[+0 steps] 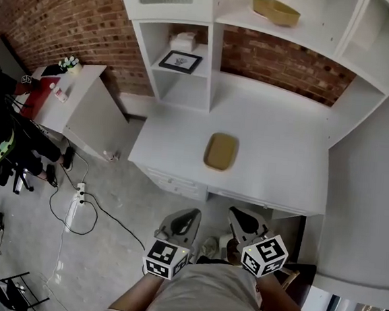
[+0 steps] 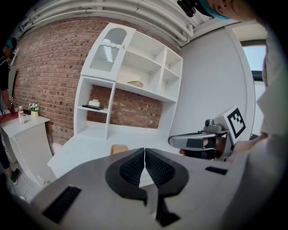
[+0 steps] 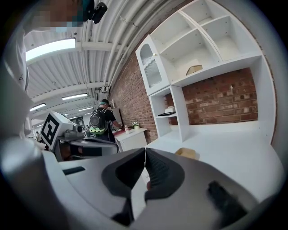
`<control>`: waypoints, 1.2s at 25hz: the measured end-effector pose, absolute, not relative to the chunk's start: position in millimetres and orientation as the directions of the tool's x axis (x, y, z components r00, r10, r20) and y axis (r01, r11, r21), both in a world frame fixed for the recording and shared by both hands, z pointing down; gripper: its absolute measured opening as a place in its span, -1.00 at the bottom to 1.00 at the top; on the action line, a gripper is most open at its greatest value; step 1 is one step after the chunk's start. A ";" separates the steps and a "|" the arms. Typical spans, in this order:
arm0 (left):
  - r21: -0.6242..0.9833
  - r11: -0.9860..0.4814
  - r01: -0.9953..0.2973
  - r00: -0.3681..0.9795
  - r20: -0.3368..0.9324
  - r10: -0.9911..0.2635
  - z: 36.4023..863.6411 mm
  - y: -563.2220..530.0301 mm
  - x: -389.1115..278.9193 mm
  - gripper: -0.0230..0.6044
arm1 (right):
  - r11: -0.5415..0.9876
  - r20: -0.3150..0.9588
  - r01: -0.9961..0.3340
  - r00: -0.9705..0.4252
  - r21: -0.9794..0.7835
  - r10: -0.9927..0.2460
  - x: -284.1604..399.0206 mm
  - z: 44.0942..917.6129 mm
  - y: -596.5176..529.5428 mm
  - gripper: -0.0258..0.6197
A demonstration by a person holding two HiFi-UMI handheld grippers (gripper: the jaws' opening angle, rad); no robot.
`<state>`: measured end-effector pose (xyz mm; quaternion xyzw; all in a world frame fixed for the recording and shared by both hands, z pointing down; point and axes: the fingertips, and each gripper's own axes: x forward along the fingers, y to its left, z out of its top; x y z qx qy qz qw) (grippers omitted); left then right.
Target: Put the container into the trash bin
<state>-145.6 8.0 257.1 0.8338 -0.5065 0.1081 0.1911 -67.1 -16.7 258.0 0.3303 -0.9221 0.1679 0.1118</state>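
Observation:
A shallow tan container (image 1: 221,151) lies on the white desk (image 1: 282,159), near its front edge; it peeks over the jaws as a tan container (image 2: 119,148) in the left gripper view and a tan container (image 3: 187,153) in the right gripper view. My left gripper (image 1: 188,217) and right gripper (image 1: 238,216) hang side by side close to my body, short of the desk front, both shut with nothing between the jaws. A second tan container (image 1: 276,11) rests on an upper shelf. No trash bin shows in any view.
White shelving (image 1: 182,62) holds a framed picture (image 1: 180,61) and a box. A white side cabinet (image 1: 74,103) stands at the left with bottles and a plant. Cables and a power strip (image 1: 76,205) lie on the floor. A person with a backpack (image 3: 99,122) stands far left.

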 end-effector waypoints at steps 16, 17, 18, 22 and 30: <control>0.226 -0.431 -0.873 0.487 0.398 -0.778 271.6 -59.0 -187.4 -0.87 | 0.674 0.365 -0.694 -0.714 -0.254 -0.598 -98.4 281.1 -71.2 -0.83; 0.222 -0.441 -0.869 0.494 0.398 -0.773 271.2 -67.5 -189.3 -0.87 | 0.665 0.366 -0.702 -0.706 -0.254 -0.606 -99.7 281.1 -77.4 -0.83; 0.218 -0.452 -0.865 0.502 0.397 -0.768 270.9 -76.0 -191.0 -0.87 | 0.658 0.368 -0.709 -0.700 -0.253 -0.612 -100.9 281.6 -83.2 -0.83; 0.220 -0.485 -0.846 0.532 0.396 -0.748 272.2 -104.2 -195.4 -0.87 | 0.633 0.383 -0.732 -0.676 -0.252 -0.629 -106.8 288.2 -103.9 -0.83; 0.236 -0.520 -0.821 0.569 0.411 -0.712 287.7 -136.7 -199.9 -0.87 | 0.599 0.411 -0.761 -0.644 -0.251 -0.646 -114.2 304.0 -135.0 -0.83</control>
